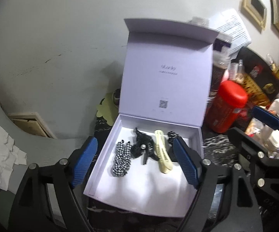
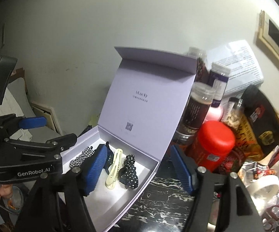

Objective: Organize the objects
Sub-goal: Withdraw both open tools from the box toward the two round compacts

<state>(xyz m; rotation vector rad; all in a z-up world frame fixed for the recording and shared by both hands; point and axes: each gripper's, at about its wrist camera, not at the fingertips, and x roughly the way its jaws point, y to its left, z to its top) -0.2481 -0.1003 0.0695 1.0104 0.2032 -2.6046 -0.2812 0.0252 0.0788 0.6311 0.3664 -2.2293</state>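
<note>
Four hair pieces lie side by side in the box (image 1: 195, 147), both claws spread and empty, lid (image 1: 166, 73) still up.

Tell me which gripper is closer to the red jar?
Right. The right gripper has one finger over the box and the other just in front of the red jar. The left gripper is farther off, straddling the box's other side.

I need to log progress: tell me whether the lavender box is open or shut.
Open. The lavender box has its lid standing upright at the back, and the hair accessories inside are exposed.
</note>
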